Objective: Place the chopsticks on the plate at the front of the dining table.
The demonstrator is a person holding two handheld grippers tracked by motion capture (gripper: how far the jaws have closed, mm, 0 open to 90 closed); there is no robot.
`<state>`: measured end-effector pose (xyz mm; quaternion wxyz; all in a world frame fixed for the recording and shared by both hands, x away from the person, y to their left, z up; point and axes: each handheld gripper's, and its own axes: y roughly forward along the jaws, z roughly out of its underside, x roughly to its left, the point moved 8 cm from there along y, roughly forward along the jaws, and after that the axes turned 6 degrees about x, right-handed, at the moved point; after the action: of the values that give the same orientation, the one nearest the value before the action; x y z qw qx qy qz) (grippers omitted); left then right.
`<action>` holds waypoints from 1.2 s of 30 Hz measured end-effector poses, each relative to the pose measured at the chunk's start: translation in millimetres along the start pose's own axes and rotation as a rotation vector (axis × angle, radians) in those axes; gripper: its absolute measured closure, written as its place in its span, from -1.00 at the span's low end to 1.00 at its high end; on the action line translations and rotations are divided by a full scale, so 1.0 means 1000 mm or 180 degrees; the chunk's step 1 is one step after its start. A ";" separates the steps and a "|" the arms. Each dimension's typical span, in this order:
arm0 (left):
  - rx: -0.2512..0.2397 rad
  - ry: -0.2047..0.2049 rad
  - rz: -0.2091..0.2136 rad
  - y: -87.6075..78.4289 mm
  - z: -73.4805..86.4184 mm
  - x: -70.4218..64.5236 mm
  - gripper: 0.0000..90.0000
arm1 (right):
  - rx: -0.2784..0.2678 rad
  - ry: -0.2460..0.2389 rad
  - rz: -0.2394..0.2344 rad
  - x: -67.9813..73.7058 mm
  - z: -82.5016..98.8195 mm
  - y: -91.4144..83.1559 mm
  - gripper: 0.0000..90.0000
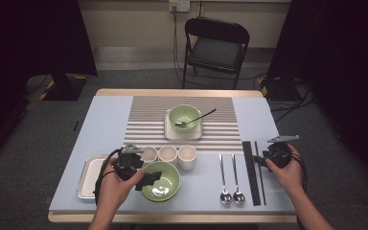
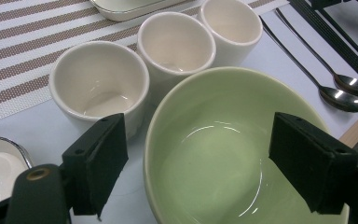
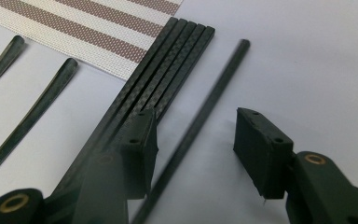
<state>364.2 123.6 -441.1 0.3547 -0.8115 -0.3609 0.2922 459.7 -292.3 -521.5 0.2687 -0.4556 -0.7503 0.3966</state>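
Black chopstick (image 3: 200, 116) between open right jaws, green bowl (image 2: 233, 154) — left jaws astride

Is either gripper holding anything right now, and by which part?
Nothing is held. The left gripper straddles the green bowl's near rim, jaws open. The right gripper straddles a lone chopstick, pads clear.

Left gripper view: green bowl (image 2: 223, 154) runs off the bottom edge; its near rim is hidden behind the right-hand pad (image 2: 307, 161). Metal tray (image 2: 2, 161) is cut by the left edge, beyond the left-hand pad.

Right gripper view: single chopstick (image 3: 193, 130) between the pads leaves the bottom edge. Spoon handles (image 3: 30, 114) are cropped, bowls unseen.
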 end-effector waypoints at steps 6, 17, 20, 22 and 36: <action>-0.0003 0.0012 -0.0003 -0.001 -0.001 0.000 -0.58 | 0.0019 0.0036 0.0113 -0.006 0.001 -0.002 0.40; 0.0010 0.0064 0.0023 0.003 -0.005 -0.007 -0.58 | -0.0049 0.0206 0.0129 -0.006 0.005 -0.003 0.31; 0.0005 0.0067 0.0029 0.003 -0.006 -0.008 -0.58 | -0.0050 0.0178 0.0180 -0.006 0.005 -0.003 0.36; 0.0005 0.0075 0.0015 0.003 -0.006 -0.009 -0.58 | -0.0030 0.0151 0.0246 -0.007 0.005 -0.003 0.50; -0.0010 0.0074 0.0010 0.001 -0.009 -0.007 -0.58 | 0.0096 0.0478 0.0353 -0.026 0.007 -0.009 0.92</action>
<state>367.2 114.1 -435.5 0.3572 -0.8160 -0.3559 0.2828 461.6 -321.1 -518.8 0.3087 -0.5208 -0.6956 0.3869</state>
